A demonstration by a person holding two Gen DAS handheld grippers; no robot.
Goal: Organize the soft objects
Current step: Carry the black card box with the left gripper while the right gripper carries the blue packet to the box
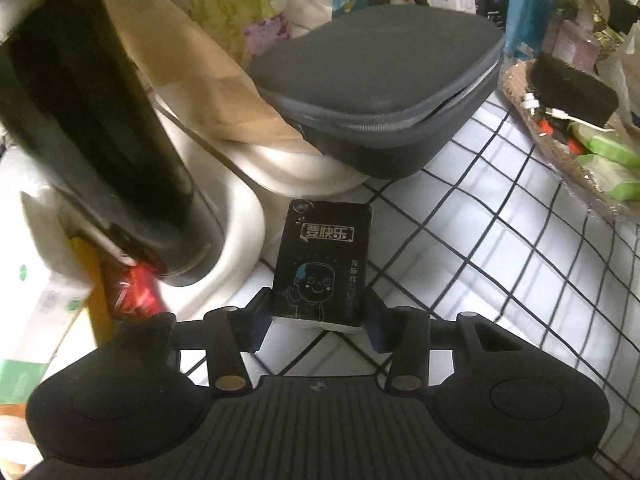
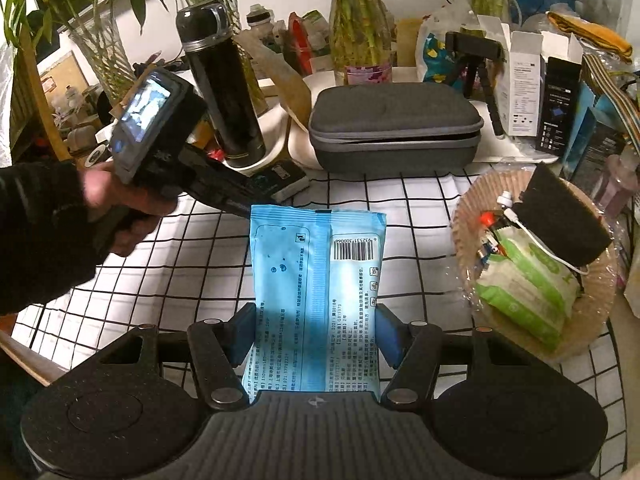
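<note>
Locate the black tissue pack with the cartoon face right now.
In the left wrist view the black tissue pack sits centre frame between the left claw fingers, on the grid tablecloth just in front of the grey zip case.

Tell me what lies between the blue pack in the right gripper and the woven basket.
Nothing: in the right wrist view only bare grid tablecloth separates the blue pack from the woven basket.

A black flask (image 2: 224,92) stands upright left of the grey zip case (image 2: 394,126), with glass vases of green stalks (image 2: 360,20) ranged behind on the checked cloth (image 2: 160,272).
</note>
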